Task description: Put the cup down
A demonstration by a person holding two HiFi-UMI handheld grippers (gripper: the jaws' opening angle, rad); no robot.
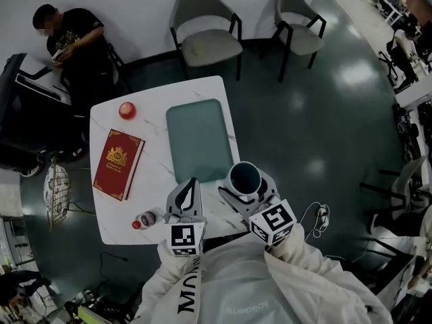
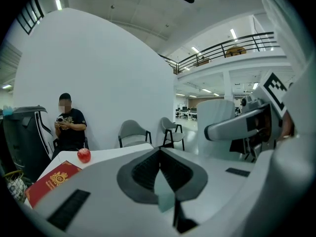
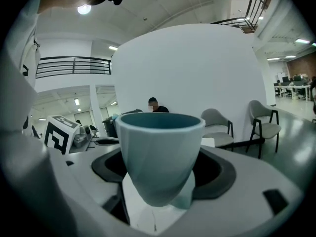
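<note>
A teal cup (image 1: 244, 178) with a dark inside stands upright between the jaws of my right gripper (image 1: 247, 187), over the table's near right corner, just off the tray's front edge. In the right gripper view the cup (image 3: 160, 154) fills the middle, with the right gripper (image 3: 160, 184) shut on its lower half; white tabletop shows beneath it. I cannot tell whether its base touches the table. My left gripper (image 1: 187, 196) hovers beside it to the left, jaws shut on nothing. In the left gripper view the left gripper (image 2: 160, 168) has its pads together, and the cup (image 2: 216, 127) appears at right.
A teal tray (image 1: 198, 139) lies on the white marble table (image 1: 108, 216). A red book (image 1: 119, 163) and a red apple (image 1: 127, 110) sit left of it, and a small red-capped item (image 1: 144, 219) lies near the front edge. Two chairs (image 1: 206, 36) stand beyond; a seated person (image 1: 74, 42) is at far left.
</note>
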